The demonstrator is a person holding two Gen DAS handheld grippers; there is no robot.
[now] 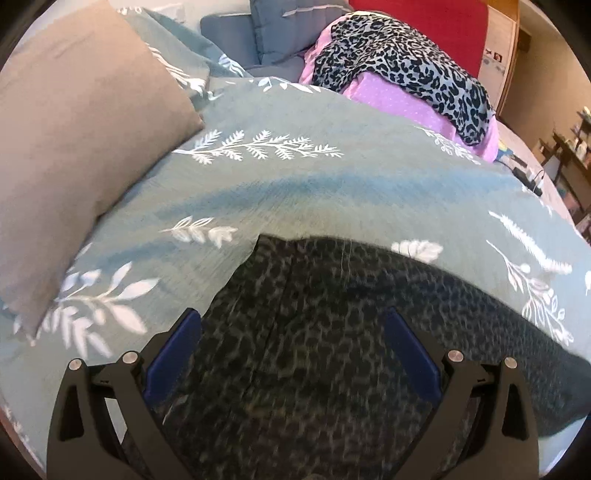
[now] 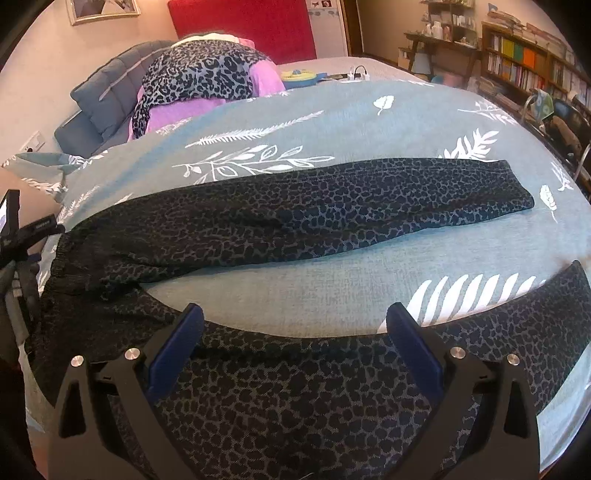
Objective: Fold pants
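A: Where the pants [image 2: 295, 206]?
B: Spread flat on the bedspread [image 2: 332, 118], legs apart, far leg stretched to the right.
A: Left gripper [image 1: 291, 347]?
B: Wide apart, gripping nothing, over the waist end.
A: Right gripper [image 2: 295, 343]?
B: Also released, above the near leg.
A: Elsewhere?
B: Pillow [image 1: 74, 122] left, clothes pile [image 2: 207, 81] behind.

Bed cover [image 1: 332, 192]: teal, white leaf print, spans both views. Tan pillow [image 1: 74, 122] at 9 o'clock in the left wrist view, lying on the cover. Pile of clothes at 12–1 o'clock: grey leopard-print garment [image 1: 399, 62] draped over pink dotted fabric [image 1: 391, 99]. Red headboard [image 2: 240, 26] behind the pile, grey quilted cushion [image 2: 110, 96] to its left. Right wrist view: bookshelf [image 2: 524, 62] at 2 o'clock, framed picture [image 2: 103, 9] at 11, yellow-blue toy [image 2: 299, 77] near 12.
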